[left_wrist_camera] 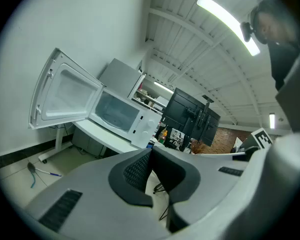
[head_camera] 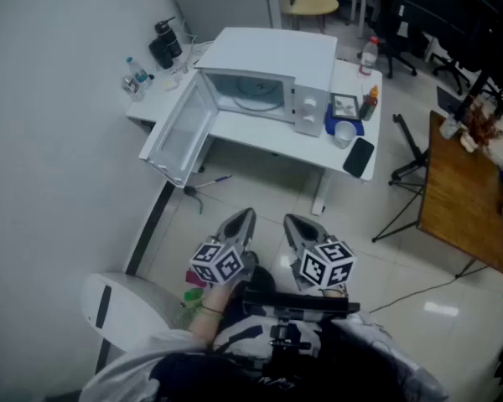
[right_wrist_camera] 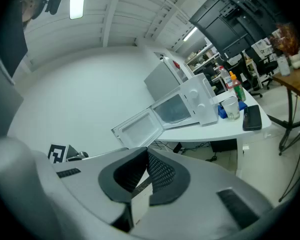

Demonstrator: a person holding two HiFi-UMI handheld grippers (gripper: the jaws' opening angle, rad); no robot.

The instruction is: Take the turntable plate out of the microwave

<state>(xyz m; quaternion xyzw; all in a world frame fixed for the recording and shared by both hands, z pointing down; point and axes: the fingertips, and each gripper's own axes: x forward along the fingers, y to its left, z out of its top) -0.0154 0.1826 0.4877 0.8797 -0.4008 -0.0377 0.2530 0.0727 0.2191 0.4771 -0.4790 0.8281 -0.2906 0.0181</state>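
A white microwave (head_camera: 272, 74) stands on a white table (head_camera: 260, 141) across the room, its door (head_camera: 180, 136) swung wide open to the left. Inside the cavity the round glass turntable plate (head_camera: 254, 100) lies flat. Both grippers are held close to the person's body, far short of the table. My left gripper (head_camera: 243, 218) is shut with nothing in it, and so is my right gripper (head_camera: 294, 223). In the left gripper view the microwave (left_wrist_camera: 119, 115) and door (left_wrist_camera: 64, 91) sit beyond the shut left gripper (left_wrist_camera: 151, 155). The right gripper view shows the microwave (right_wrist_camera: 186, 105) past the shut right gripper (right_wrist_camera: 146, 157).
On the table right of the microwave are a blue box (head_camera: 339, 122), a clear cup (head_camera: 344, 133), a black phone (head_camera: 358, 157) and bottles (head_camera: 369, 55). A black flask (head_camera: 162, 47) stands at the table's left. A wooden table (head_camera: 465, 191) and a tripod stand (head_camera: 411, 162) are to the right. A white chair (head_camera: 126, 308) is beside me.
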